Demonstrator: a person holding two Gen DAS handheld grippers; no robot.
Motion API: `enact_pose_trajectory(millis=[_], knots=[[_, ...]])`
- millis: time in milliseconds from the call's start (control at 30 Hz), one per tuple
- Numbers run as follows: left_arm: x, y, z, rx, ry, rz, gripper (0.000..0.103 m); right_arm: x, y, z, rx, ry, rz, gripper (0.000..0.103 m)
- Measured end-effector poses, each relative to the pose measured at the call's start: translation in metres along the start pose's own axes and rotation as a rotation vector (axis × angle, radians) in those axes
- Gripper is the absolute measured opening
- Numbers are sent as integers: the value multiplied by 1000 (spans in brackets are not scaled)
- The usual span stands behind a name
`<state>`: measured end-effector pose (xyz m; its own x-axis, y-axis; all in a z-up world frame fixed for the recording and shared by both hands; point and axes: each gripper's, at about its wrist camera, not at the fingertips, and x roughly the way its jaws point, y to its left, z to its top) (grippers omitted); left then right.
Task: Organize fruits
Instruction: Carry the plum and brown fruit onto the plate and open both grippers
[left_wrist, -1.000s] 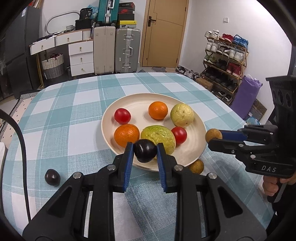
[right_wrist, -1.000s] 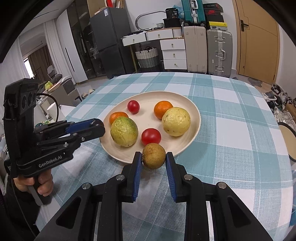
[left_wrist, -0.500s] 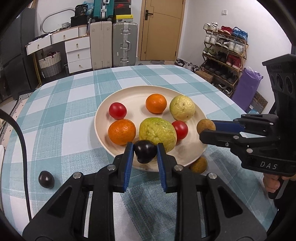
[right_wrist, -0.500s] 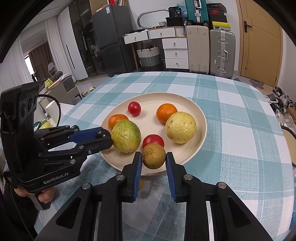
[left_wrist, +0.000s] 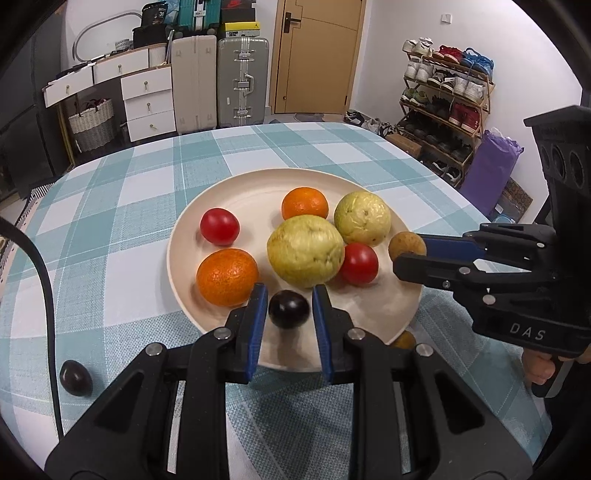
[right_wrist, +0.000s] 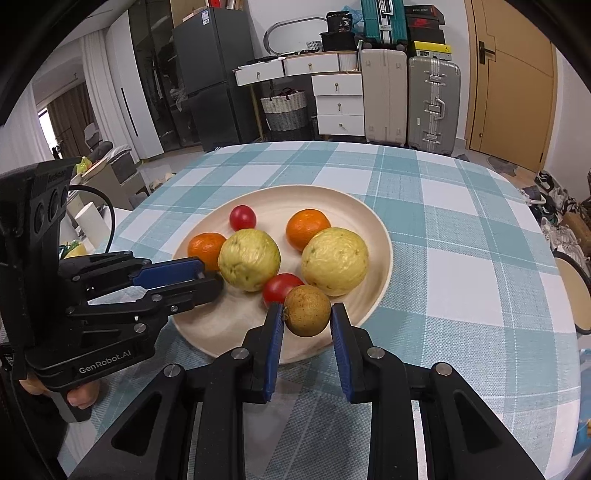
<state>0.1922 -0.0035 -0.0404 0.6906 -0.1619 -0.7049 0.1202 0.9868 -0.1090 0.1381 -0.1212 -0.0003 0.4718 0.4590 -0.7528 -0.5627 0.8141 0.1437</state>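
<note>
With the left gripper (left_wrist: 289, 313) clamped on a small dark plum (left_wrist: 288, 308) and the right gripper (right_wrist: 307, 316) on a brown fruit (right_wrist: 307, 311), both over the plate (left_wrist: 236, 192), hold each smooth, bruisable fruit lightly across its widest part.

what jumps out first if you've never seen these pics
The cream plate in the middle of the checked tablecloth, loaded with two oranges, two tomatoes and two big yellow-green guavas. Just over its near edge, the left gripper is shut on a dark plum and the right gripper on a brown round fruit. Another dark plum lies alone on the cloth, left of the plate.
</note>
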Motion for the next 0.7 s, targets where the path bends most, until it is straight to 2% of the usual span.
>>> enact_pose_trajectory(millis=[367,433,500,633,700], knots=[[-4,4,1,-11,-32,14,22,0,4,1,-15,-1,-17,27],[-10,6,1,-17,-47,9,23,-6,6,0,-23,-25,-13,29],[-15,8,1,-29,-54,2,25,-10,8,-1,-25,-33,-34,39],[-29,14,-2,-53,-75,20,53,-17,5,-4,-4,-36,-56,45],[-38,17,-5,-58,-85,21,62,-22,3,-6,9,-44,-59,59]])
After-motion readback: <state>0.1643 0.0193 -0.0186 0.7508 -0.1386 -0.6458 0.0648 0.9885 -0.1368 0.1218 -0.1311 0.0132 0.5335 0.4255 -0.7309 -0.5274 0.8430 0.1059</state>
